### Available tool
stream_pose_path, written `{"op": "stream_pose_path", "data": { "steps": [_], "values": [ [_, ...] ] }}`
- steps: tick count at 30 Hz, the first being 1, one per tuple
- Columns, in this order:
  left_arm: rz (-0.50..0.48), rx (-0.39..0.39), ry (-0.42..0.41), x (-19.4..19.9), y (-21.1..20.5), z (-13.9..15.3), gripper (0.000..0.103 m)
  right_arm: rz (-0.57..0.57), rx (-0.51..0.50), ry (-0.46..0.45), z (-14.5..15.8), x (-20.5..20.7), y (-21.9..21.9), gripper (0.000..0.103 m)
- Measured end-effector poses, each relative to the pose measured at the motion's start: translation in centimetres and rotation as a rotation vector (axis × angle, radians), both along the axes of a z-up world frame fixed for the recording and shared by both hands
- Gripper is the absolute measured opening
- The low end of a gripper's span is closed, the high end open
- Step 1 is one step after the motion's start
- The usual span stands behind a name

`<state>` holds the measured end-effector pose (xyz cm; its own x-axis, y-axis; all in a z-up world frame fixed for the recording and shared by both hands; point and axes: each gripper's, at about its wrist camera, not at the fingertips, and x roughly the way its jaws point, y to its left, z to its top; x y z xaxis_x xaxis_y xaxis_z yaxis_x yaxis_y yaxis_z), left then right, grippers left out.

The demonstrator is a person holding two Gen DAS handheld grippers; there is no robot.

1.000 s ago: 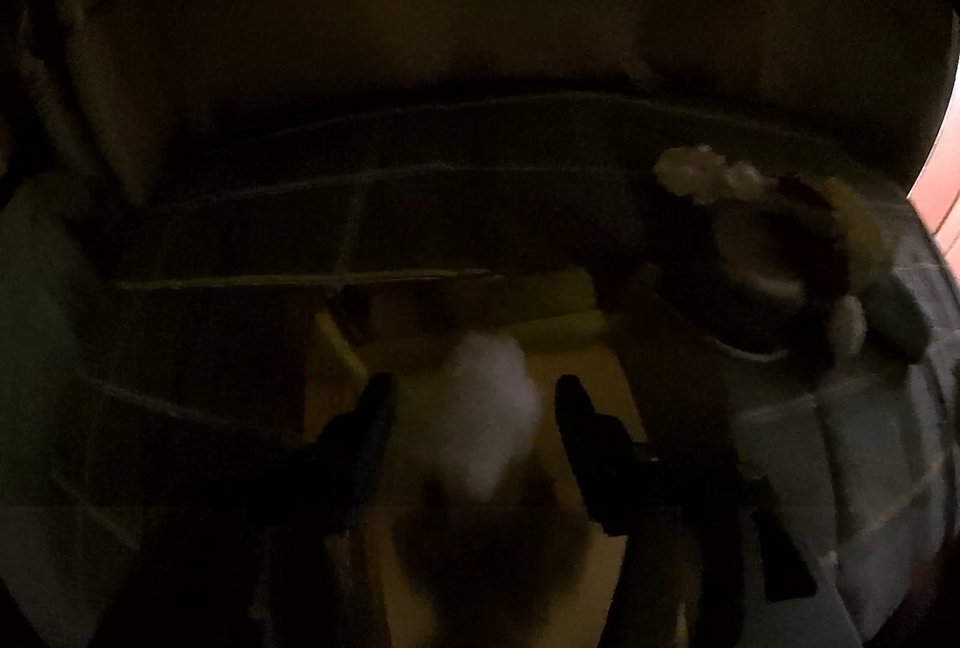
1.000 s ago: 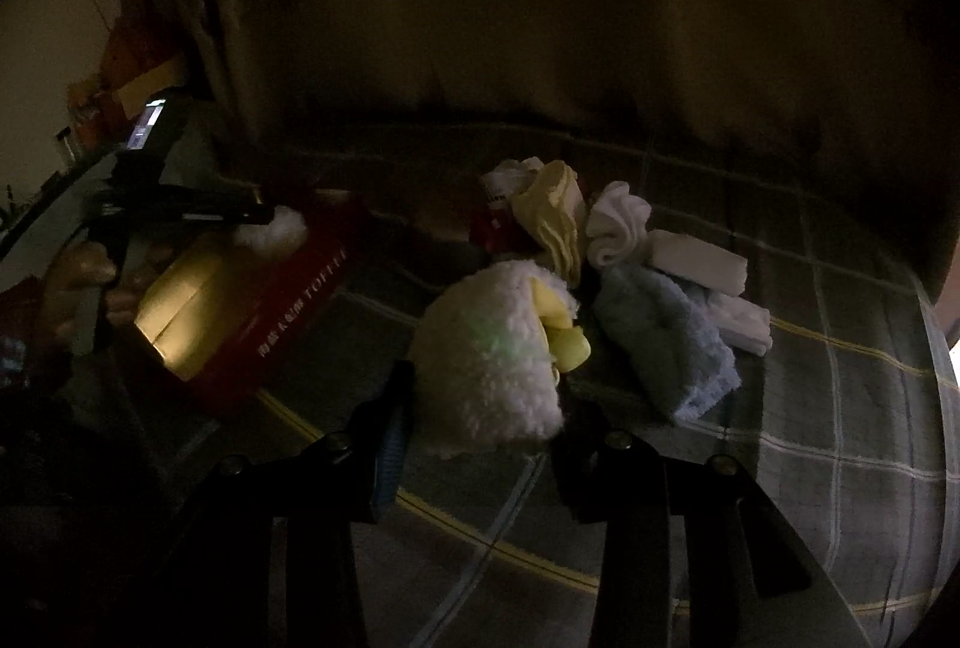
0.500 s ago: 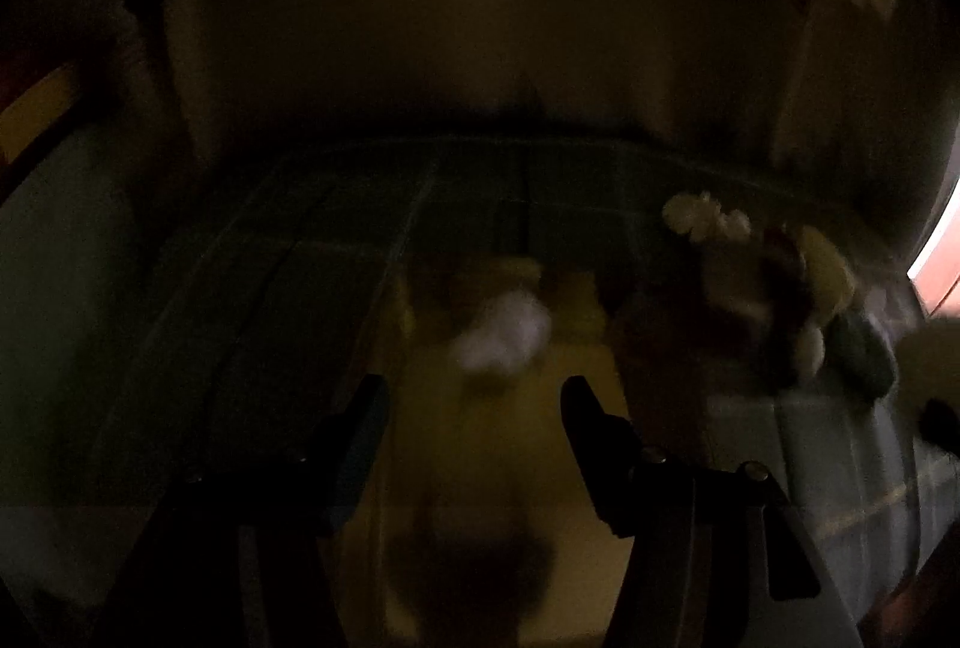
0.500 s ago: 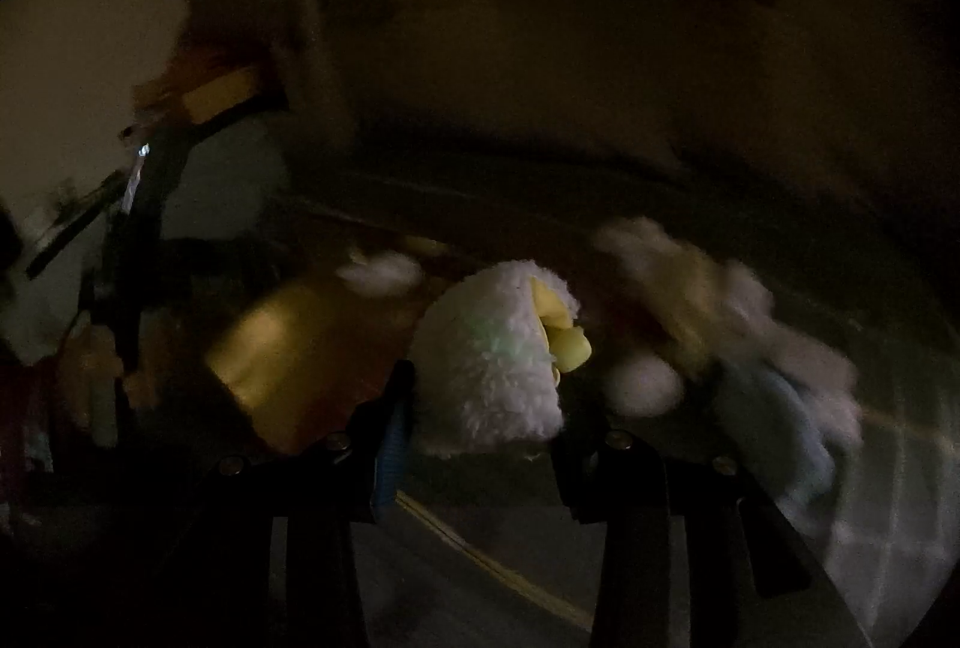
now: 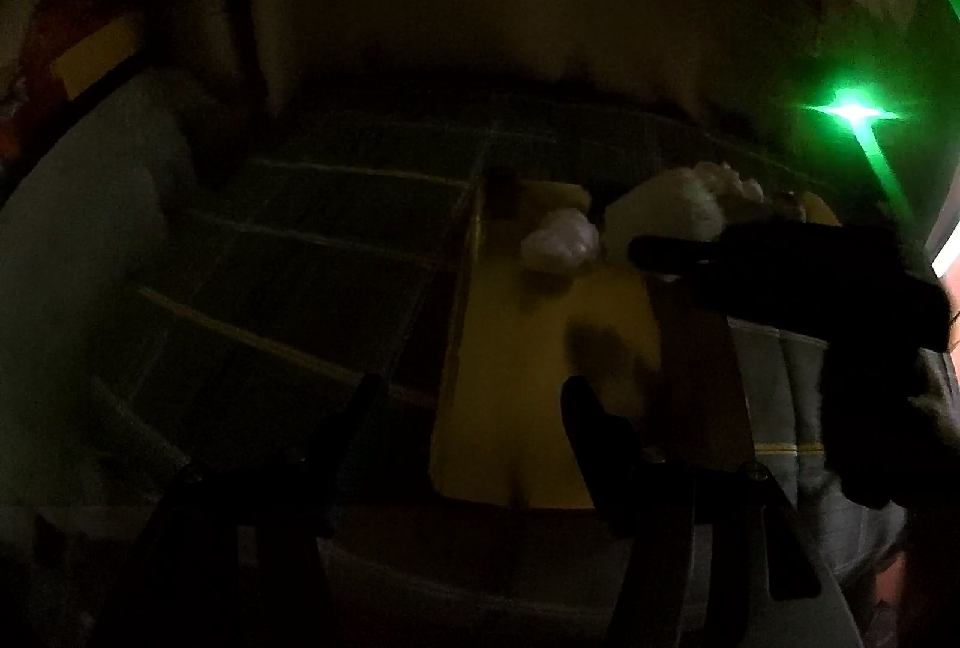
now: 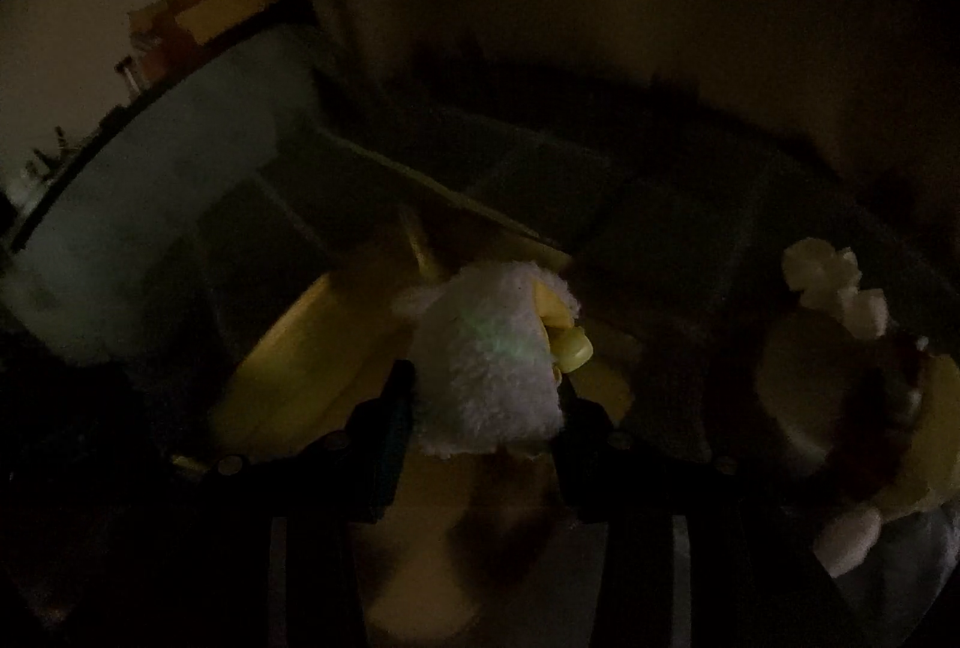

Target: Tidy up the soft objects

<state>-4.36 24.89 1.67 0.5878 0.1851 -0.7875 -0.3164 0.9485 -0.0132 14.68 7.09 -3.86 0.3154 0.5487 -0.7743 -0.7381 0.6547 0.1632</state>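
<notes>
It is very dark. An open box with a yellow inside (image 5: 516, 348) lies on a plaid bedspread (image 5: 300, 258). A small white puff (image 5: 561, 240) rests at the box's far end. My left gripper (image 5: 468, 408) hangs open above the box's near left wall, nothing between its fingers. My right gripper (image 6: 483, 390) is shut on a white fluffy plush with yellow parts (image 6: 486, 348) and holds it over the box. In the left wrist view that plush (image 5: 666, 210) and the gripper's black body come in from the right.
A pile of soft things, white, yellow and dark red (image 6: 840, 300), lies on the bedspread right of the box. A pale blue-grey cushion-like shape (image 6: 150, 204) rises at the left. A green light flare (image 5: 852, 111) glows at the far right.
The left gripper has drawn back from the white puff, which stays in the box. The right gripper has swung left with the plush, from the pile to above the box.
</notes>
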Motion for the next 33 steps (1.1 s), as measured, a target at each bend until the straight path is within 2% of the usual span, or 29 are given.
{"op": "stream_pose_path", "data": {
  "steps": [7, 9, 11, 13, 17, 20, 23, 25, 28, 30, 33],
  "values": [
    [0.02, -0.066, 0.001, 0.4, 1.2, -1.0, 0.061, -0.046, -0.05, 0.009, -2.1, 1.5, 2.0, 0.046],
    [0.017, -0.077, 0.002, 0.5, 1.1, -1.0, 0.061, -0.055, -0.041, 0.014, -2.6, 1.9, 1.5, 0.05],
    [0.017, -0.07, 0.001, 0.4, 1.3, -1.1, 0.061, -0.063, -0.017, 0.015, -2.5, 1.9, 0.9, 0.063],
    [0.015, -0.058, 0.008, 0.5, 1.1, -1.2, 0.061, -0.068, 0.003, -0.003, -2.1, 1.7, 0.3, 0.072],
    [0.02, -0.056, 0.006, 0.4, 0.6, -1.4, 0.061, -0.062, 0.089, -0.073, 0.0, 0.7, -1.4, 0.078],
    [0.027, -0.011, 0.015, 0.2, -0.2, -1.3, 0.061, -0.061, 0.161, -0.126, 2.2, -0.4, -3.1, 0.083],
    [0.03, 0.043, 0.007, -0.7, -1.1, -0.5, 0.061, -0.069, 0.212, -0.181, 4.5, -2.5, -5.9, 0.084],
    [0.024, 0.064, -0.003, -1.1, -2.0, -0.2, 0.061, -0.086, 0.216, -0.222, 5.3, -3.1, -7.1, 0.087],
    [0.005, 0.074, -0.002, -1.2, -3.6, -0.1, 0.061, -0.134, 0.201, -0.292, 5.8, -5.7, -11.1, 0.093],
    [-0.015, 0.083, -0.002, -1.2, -5.1, -0.1, 0.061, -0.193, 0.155, -0.344, 5.2, -7.5, -15.4, 0.094],
    [-0.056, 0.101, 0.002, -0.8, -7.7, 0.0, 0.061, -0.282, 0.089, -0.361, 3.2, -8.1, -21.1, 0.096]
  ]
}}
